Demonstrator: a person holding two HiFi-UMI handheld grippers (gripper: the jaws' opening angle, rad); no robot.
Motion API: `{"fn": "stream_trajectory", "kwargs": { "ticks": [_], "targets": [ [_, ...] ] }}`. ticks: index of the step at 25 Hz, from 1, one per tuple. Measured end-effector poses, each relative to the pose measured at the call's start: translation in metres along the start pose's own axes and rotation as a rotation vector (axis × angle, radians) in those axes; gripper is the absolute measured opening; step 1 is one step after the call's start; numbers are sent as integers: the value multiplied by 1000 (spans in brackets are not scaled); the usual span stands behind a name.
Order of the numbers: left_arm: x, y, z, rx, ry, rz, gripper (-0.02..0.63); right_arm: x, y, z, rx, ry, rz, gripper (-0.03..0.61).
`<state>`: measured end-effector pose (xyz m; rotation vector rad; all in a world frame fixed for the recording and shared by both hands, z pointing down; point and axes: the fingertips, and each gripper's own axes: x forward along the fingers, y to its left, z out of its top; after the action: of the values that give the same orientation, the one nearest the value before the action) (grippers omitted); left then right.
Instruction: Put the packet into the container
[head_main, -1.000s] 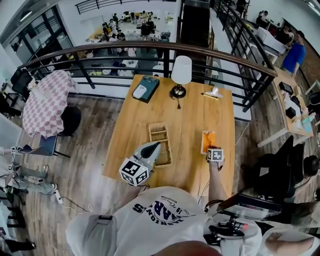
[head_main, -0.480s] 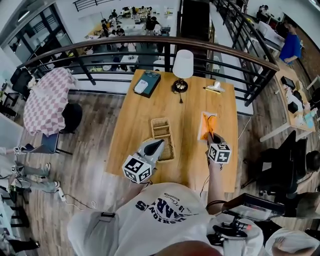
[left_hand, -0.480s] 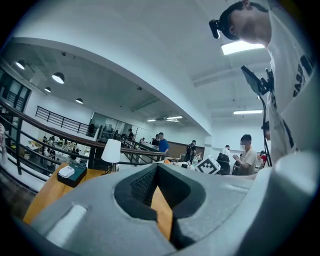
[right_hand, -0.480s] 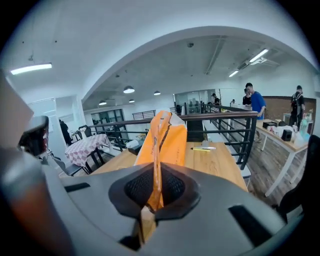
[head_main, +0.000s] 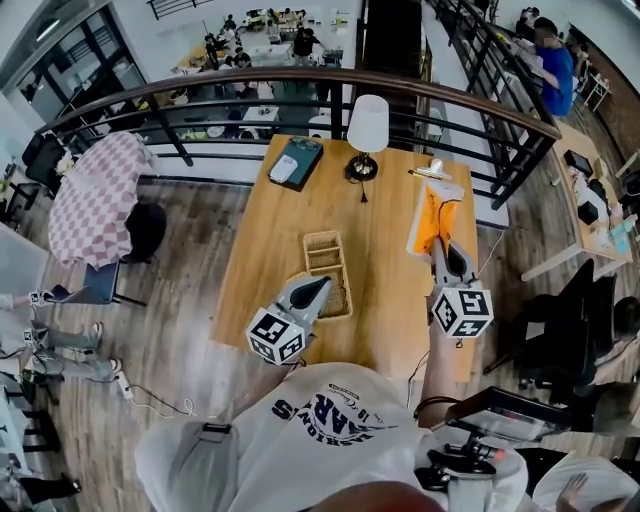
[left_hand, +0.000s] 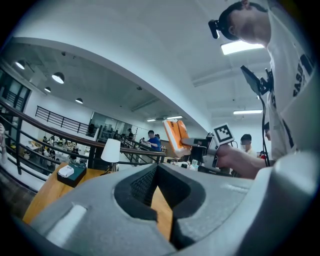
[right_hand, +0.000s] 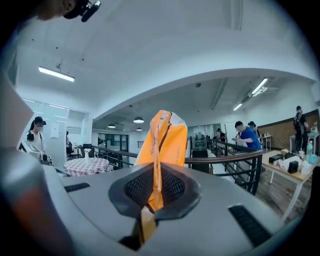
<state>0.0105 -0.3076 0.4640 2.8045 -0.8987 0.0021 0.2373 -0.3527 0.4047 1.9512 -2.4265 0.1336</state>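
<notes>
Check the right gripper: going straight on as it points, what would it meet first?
Probably the railing, though depth is unclear; the right gripper, shut on the orange packet, points toward it.

Wooden table (head_main: 380, 250) beside curved railing (head_main: 250, 85), plank floor (head_main: 180, 300).

My head view is bright and evenly lit in cool white, with only soft shadows on the table (head_main: 380, 230). Its edges bow hard, and the railing (head_main: 300, 80) arches. Both gripper views have dark rounded corners, and ceiling lights (right_hand: 56, 74) glare white overhead. My jaws loom close and slightly soft. The packet (right_hand: 165, 135) reads vivid orange against a paler, fairly sharp hall.
</notes>
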Motion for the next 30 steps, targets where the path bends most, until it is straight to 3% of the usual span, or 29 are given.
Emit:
{"fn": "stream_trajectory", "kwargs": {
  "ticks": [5,17,25,30],
  "targets": [
    [0,-1,-1,2,-1,2,0,-10,1,34,-34,-72,-4,9],
    [0,0,3,9,-6,0,0,0,12,24,8,-24,28,9],
    [-10,8,8,8,-33,32,0,25,72,31,43,-23,174,9],
    [-33,37,23,-3,-93,127,0,42,131,37,79,-23,294,9]
  ]
}}
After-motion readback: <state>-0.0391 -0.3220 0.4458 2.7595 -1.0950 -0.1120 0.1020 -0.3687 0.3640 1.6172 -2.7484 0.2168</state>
